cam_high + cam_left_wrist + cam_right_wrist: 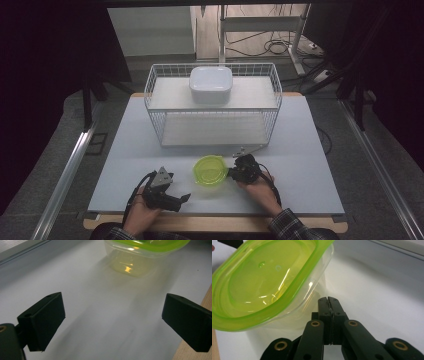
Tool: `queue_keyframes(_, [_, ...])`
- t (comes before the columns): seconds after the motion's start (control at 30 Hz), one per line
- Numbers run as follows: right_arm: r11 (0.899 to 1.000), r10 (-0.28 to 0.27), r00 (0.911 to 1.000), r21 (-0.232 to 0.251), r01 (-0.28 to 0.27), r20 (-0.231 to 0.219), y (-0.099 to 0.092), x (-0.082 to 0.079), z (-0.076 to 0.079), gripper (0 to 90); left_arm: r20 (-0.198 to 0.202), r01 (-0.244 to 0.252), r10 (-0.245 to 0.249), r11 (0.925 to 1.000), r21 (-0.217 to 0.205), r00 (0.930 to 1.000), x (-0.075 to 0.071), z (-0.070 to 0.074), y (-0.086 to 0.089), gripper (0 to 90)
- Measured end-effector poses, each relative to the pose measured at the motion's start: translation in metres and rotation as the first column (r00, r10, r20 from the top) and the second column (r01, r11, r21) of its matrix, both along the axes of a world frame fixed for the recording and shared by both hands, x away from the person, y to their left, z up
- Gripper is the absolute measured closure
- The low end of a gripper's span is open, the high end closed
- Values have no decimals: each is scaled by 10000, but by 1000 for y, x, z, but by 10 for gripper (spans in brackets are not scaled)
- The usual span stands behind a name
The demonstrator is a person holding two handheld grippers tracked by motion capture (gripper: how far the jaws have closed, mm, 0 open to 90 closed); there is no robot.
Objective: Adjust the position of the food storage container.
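A clear plastic tub with a lime-green lid [210,170] stands on the pale table [300,165], near its front. My right gripper [231,172] lies right of the tub, pointing at its side. In the right gripper view its jaws [329,300] are pressed together with nothing between them, tips just under the tub's rim [269,282]. I cannot tell whether they touch the wall. My left gripper [185,197] rests near the front edge, left of the tub. In the left gripper view it [113,315] stands open, aimed at the tub [140,255] a short way ahead.
A white wire rack with two shelves [212,107] stands at the back of the table, with a white square bowl [210,84] on its top shelf. The table's wooden front edge [200,302] runs close to the left gripper. Metal rails and cables lie beyond the table.
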State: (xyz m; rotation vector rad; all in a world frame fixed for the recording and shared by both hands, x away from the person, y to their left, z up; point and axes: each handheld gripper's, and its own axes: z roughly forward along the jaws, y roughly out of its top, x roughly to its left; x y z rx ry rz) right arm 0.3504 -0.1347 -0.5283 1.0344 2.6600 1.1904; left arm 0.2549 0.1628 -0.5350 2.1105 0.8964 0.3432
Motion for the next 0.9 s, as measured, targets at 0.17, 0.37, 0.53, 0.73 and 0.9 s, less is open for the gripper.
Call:
queue_keyframes(0.17, [9995,7,9995,-308,3,326,0,0,2,874,-6,-36,36,10000,-67,10000,0,1,1,43])
queue_keyframes(0.37, [9976,-402,9933,-524,461,1080,-17,-2,14,769,-106,-120,119,9999,-113,9999,-1,3,4,50])
queue_keyframes(0.53, [9959,-595,9845,-574,698,1647,-32,-8,25,653,-104,-222,221,9997,-80,9997,-2,7,6,56])
queue_keyframes(0.73, [9953,-775,9785,-420,871,1913,-46,-16,33,503,427,-230,224,9996,140,9988,-9,17,7,67])
queue_keyframes(0.9, [9967,-760,9765,-133,803,2018,-52,-20,37,376,562,-268,252,9993,275,9981,-13,20,8,66])
